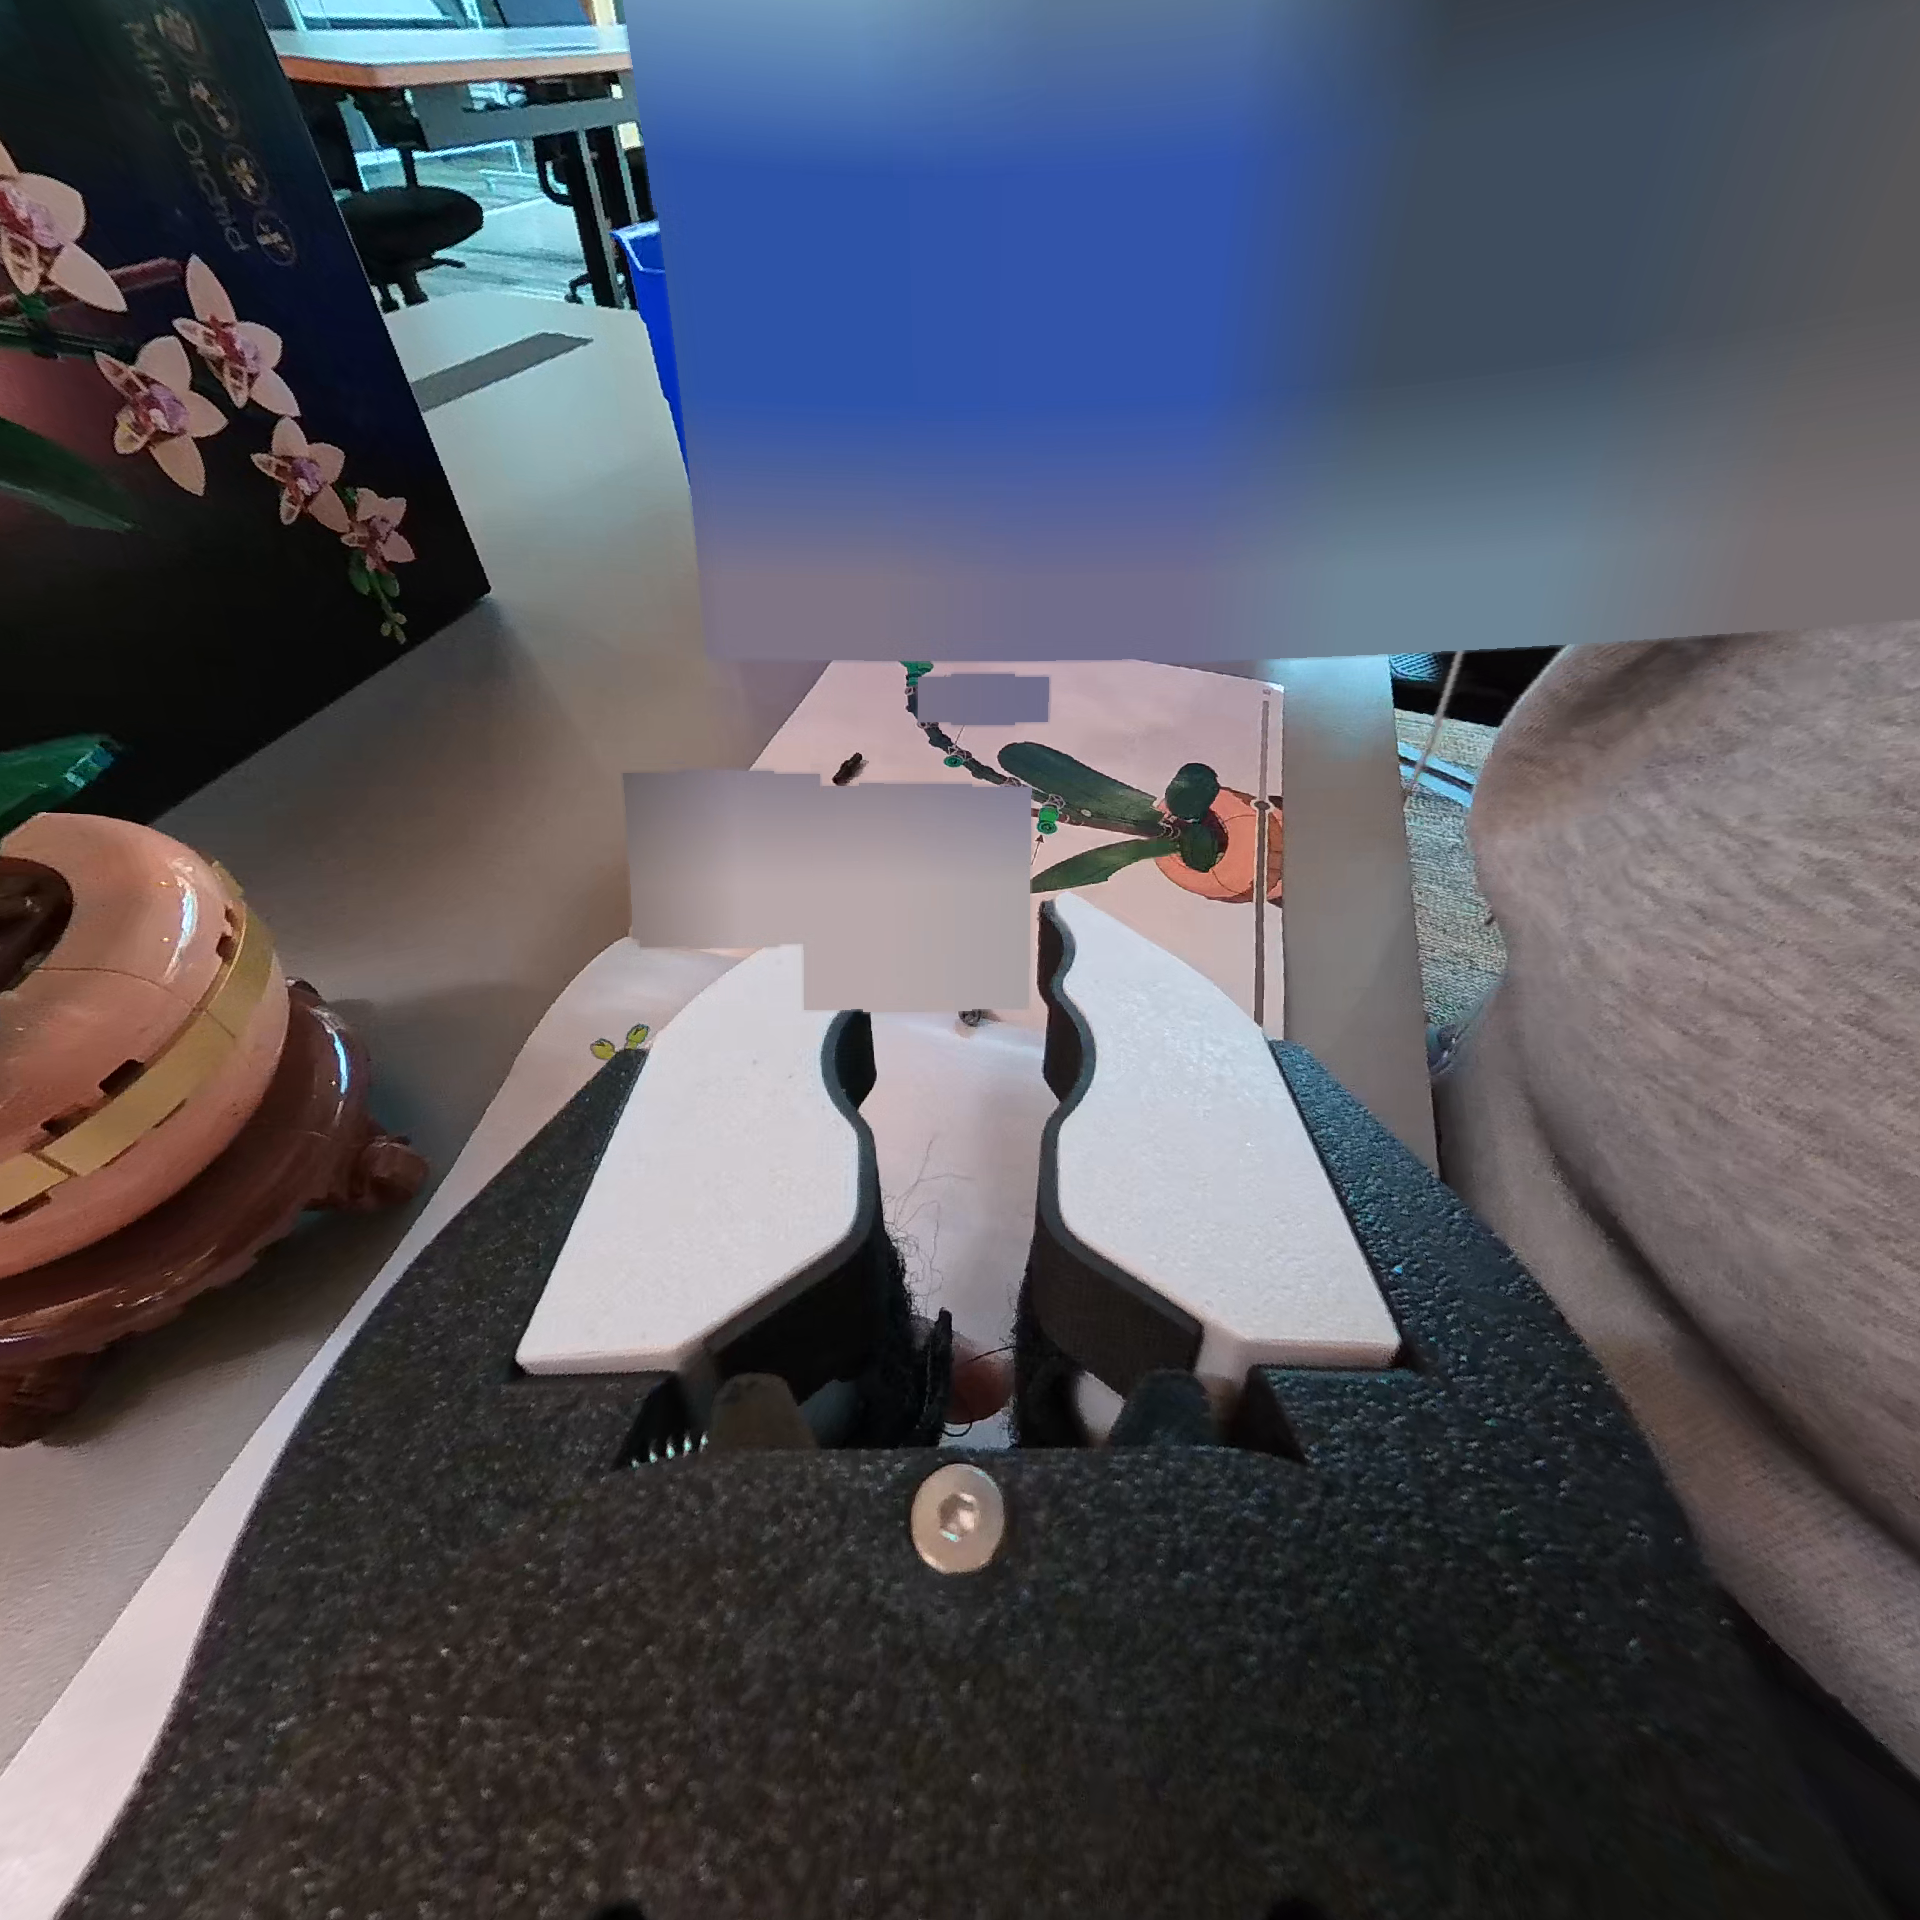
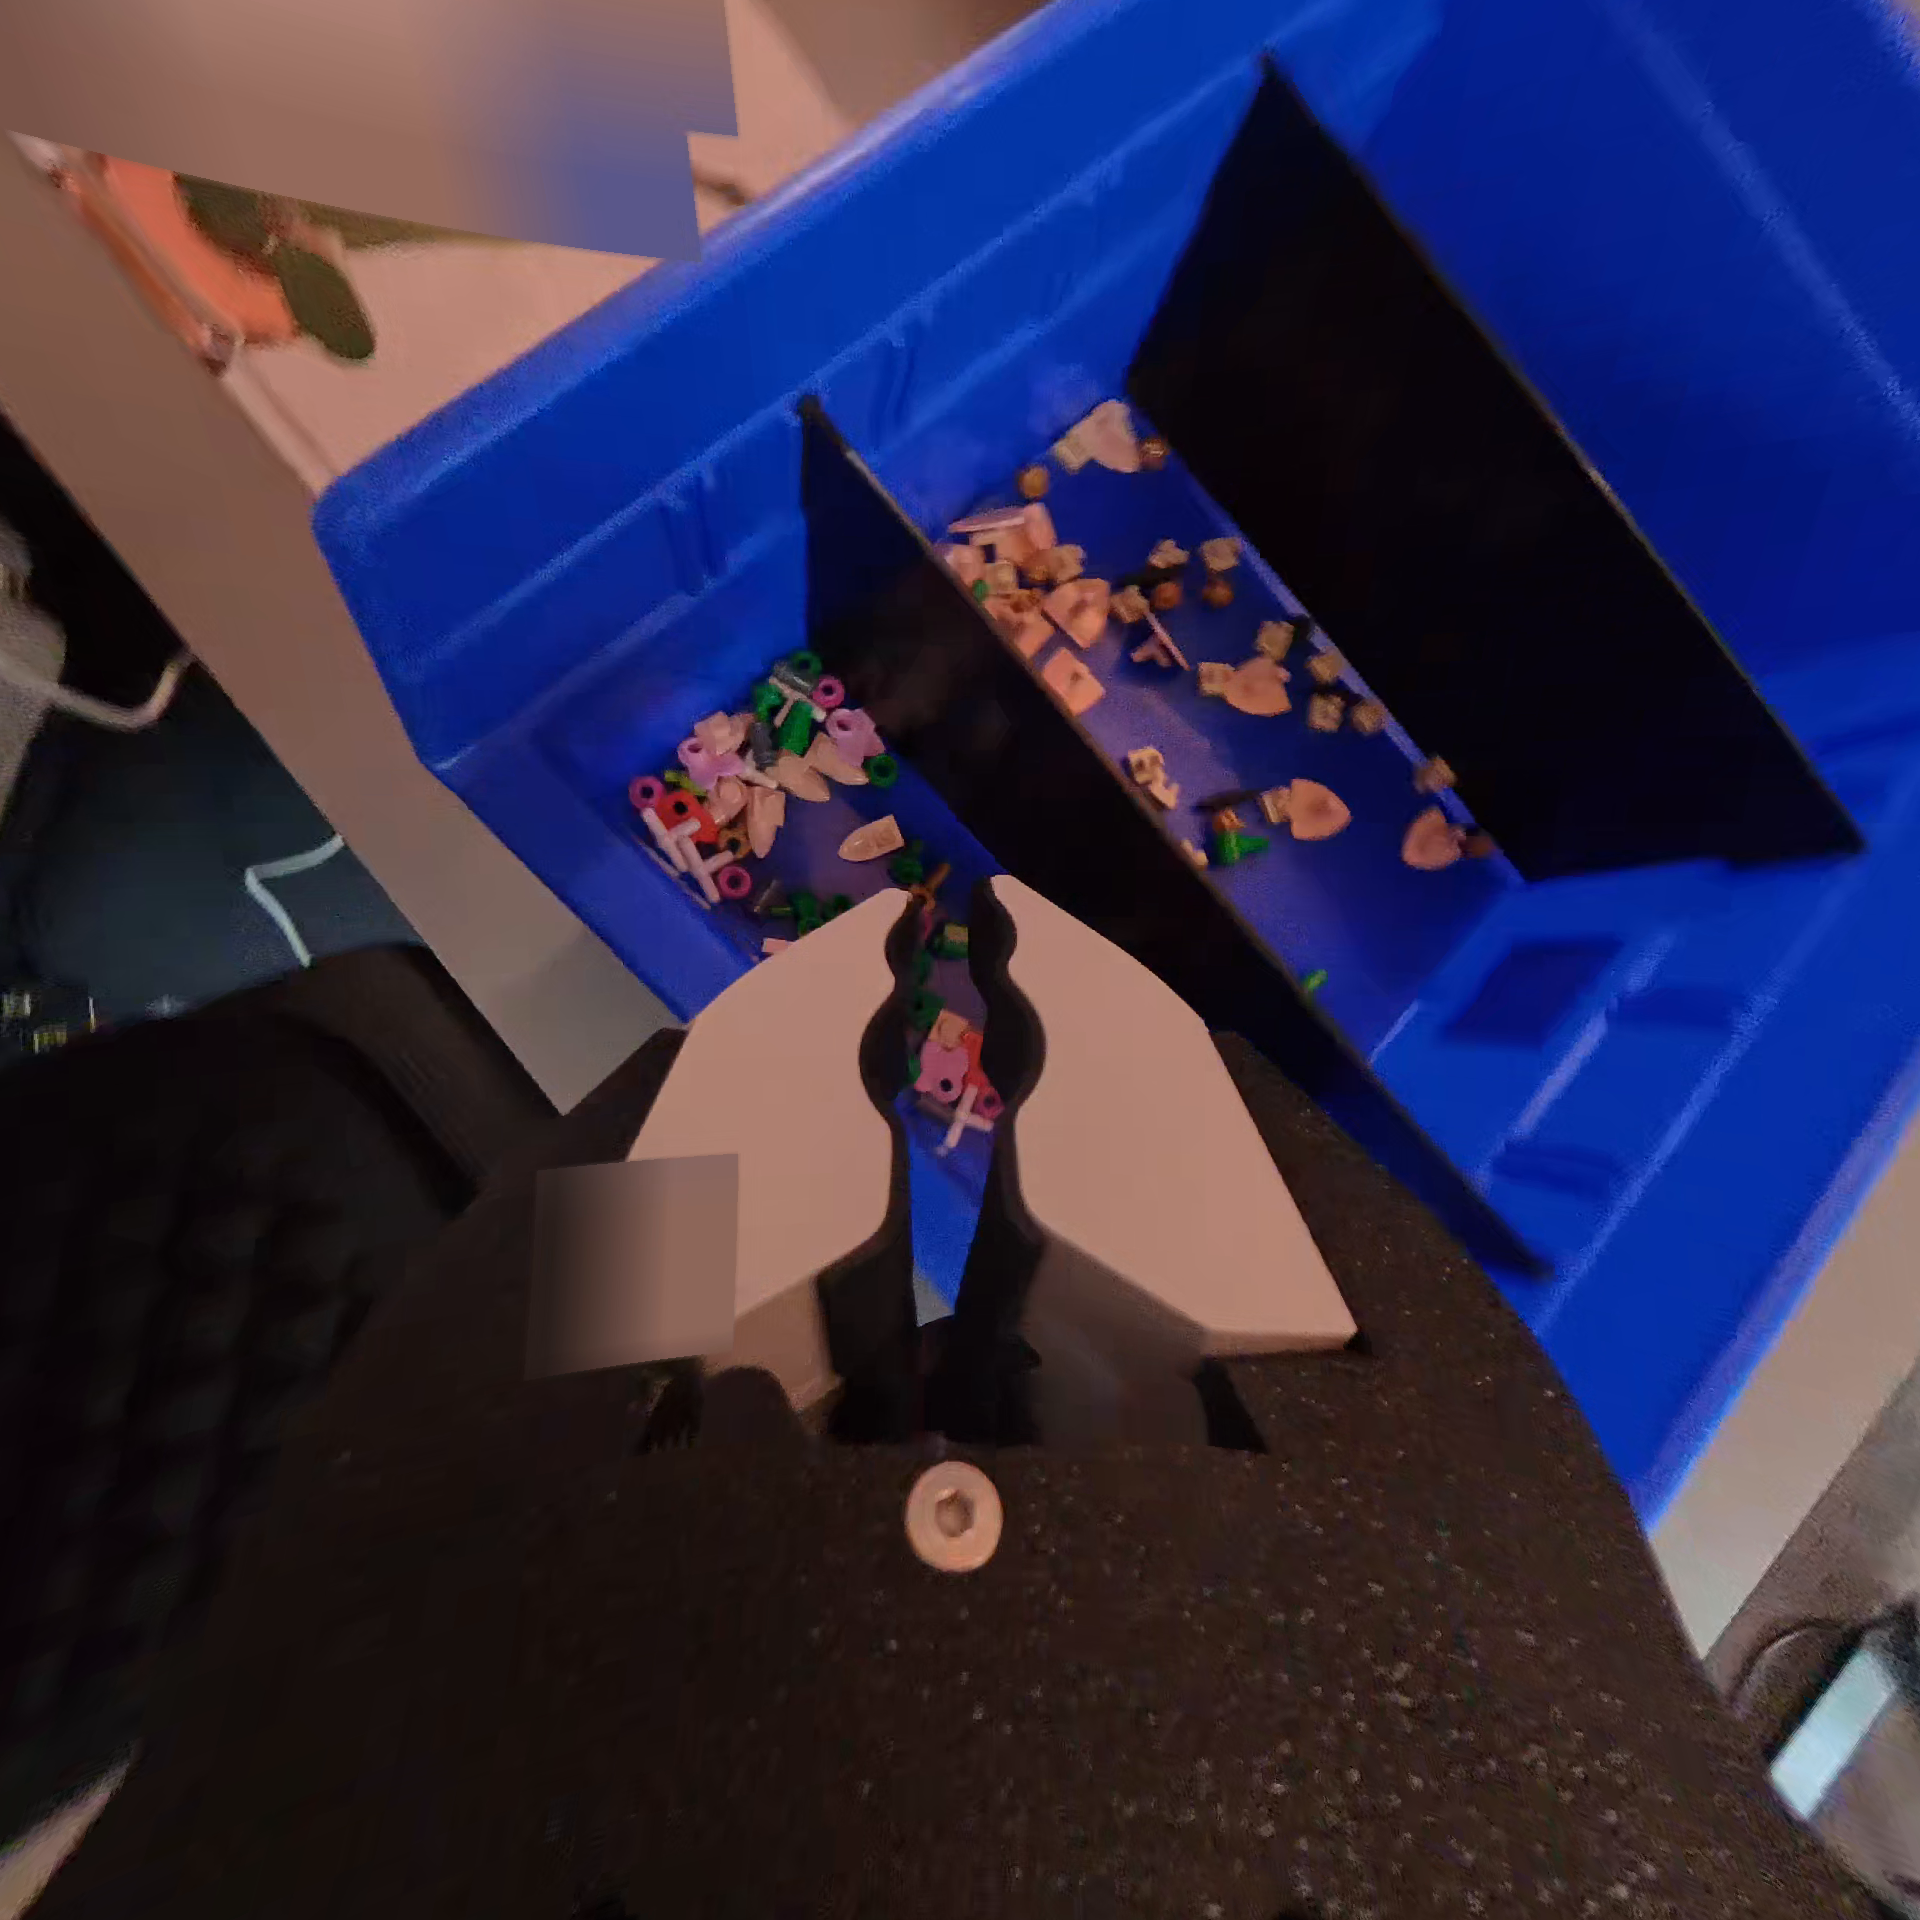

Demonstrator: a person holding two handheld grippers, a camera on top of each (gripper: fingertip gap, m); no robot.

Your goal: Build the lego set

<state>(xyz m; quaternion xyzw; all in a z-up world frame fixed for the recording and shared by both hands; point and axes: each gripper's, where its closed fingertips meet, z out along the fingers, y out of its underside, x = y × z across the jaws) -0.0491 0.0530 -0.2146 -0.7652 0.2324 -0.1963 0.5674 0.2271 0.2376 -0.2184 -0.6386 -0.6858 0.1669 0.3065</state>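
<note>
The left gripper (image 1: 940,925) lies low and nearly level over an open instruction booklet (image 1: 1143,727) on the worktop (image 1: 468,831). Its jaws stand moderately apart with nothing seen between them, though a blurred patch hides one fingertip. A pink brick-built flower pot (image 1: 125,1039) sits at nine o'clock, probably kept close for building, and an orchid-printed box (image 1: 208,416) leans at ten. The right gripper (image 2: 948,896) pitches down, rolled sideways, into a blue divided bin (image 2: 623,520). Its jaws are narrow, and a small orange-brown piece (image 2: 928,891) touches one fingertip, apparently ungripped. The mixed small bricks (image 2: 748,769) lie at eleven o'clock, and the tan pieces (image 2: 1070,613) are sorted beyond the black divider (image 2: 987,748) at one.
</note>
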